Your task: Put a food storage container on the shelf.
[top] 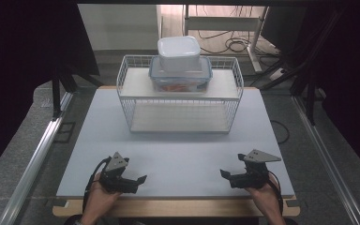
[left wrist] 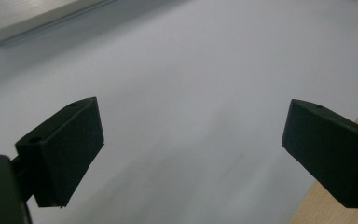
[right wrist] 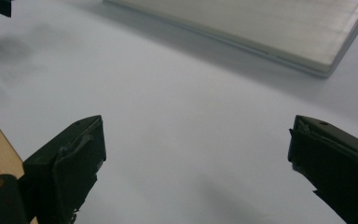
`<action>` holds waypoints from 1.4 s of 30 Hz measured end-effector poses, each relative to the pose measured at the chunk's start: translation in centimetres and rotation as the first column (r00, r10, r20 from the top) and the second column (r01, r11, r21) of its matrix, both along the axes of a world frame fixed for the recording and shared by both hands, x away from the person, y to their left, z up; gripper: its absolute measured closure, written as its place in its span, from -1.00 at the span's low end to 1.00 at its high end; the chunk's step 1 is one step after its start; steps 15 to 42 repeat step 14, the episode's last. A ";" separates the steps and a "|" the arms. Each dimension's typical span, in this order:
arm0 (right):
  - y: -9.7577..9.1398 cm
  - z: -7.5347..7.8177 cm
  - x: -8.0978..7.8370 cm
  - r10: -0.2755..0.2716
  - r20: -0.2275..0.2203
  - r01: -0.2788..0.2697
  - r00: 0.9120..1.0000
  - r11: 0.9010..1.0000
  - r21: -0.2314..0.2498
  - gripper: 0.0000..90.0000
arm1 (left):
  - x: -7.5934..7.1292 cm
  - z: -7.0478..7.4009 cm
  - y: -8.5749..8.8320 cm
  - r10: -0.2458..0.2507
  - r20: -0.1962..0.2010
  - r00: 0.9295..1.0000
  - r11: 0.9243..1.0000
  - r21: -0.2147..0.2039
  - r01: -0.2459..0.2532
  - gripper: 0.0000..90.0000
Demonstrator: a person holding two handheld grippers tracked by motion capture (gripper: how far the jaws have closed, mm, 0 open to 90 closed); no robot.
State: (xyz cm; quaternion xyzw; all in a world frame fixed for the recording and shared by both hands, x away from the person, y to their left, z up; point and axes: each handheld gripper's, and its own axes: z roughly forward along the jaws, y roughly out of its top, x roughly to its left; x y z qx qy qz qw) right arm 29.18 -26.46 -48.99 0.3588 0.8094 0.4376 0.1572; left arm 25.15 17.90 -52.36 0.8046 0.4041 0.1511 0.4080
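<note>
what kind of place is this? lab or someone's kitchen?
Most likely a lab or data-collection rig, not a kitchen. A white mat covers a bench ringed by dark curtains, cables trail on the floor behind, and a wire rack holding stacked food boxes stands staged mid-table.

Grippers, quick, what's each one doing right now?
Left gripper: open, holding nothing, over the table.
Right gripper: open, holding nothing.
</note>
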 end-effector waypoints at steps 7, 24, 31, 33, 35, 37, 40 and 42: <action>0.0 -1.0 0.2 0.011 -0.045 -0.012 0.999 1.000 -0.023 -0.90 | 0.3 -0.9 -0.3 0.000 -0.049 0.999 0.999 0.045 0.002 -0.88; -0.1 -1.2 0.4 0.005 -0.056 -0.007 0.998 1.000 -0.030 -0.91 | 0.5 -1.0 -0.3 0.002 -0.060 0.998 0.999 0.044 0.001 -0.88; -0.1 -1.2 0.4 0.005 -0.056 -0.007 0.998 1.000 -0.030 -0.91 | 0.5 -1.0 -0.3 0.002 -0.060 0.998 0.999 0.044 0.001 -0.88; -0.1 -1.2 0.4 0.005 -0.056 -0.007 0.998 1.000 -0.030 -0.91 | 0.5 -1.0 -0.3 0.002 -0.060 0.998 0.999 0.044 0.001 -0.88; -0.1 -1.2 0.4 0.005 -0.056 -0.007 0.998 1.000 -0.030 -0.91 | 0.5 -1.0 -0.3 0.002 -0.060 0.998 0.999 0.044 0.001 -0.88; -0.1 -1.2 0.4 0.005 -0.056 -0.007 0.998 1.000 -0.030 -0.91 | 0.5 -1.0 -0.3 0.002 -0.060 0.998 0.999 0.044 0.001 -0.88; -0.1 -1.2 0.4 0.005 -0.056 -0.007 0.998 1.000 -0.030 -0.91 | 0.5 -1.0 -0.3 0.002 -0.060 0.998 0.999 0.044 0.001 -0.88; -0.1 -1.2 0.4 0.005 -0.056 -0.007 0.998 1.000 -0.030 -0.91 | 0.5 -1.0 -0.3 0.002 -0.060 0.998 0.999 0.044 0.001 -0.88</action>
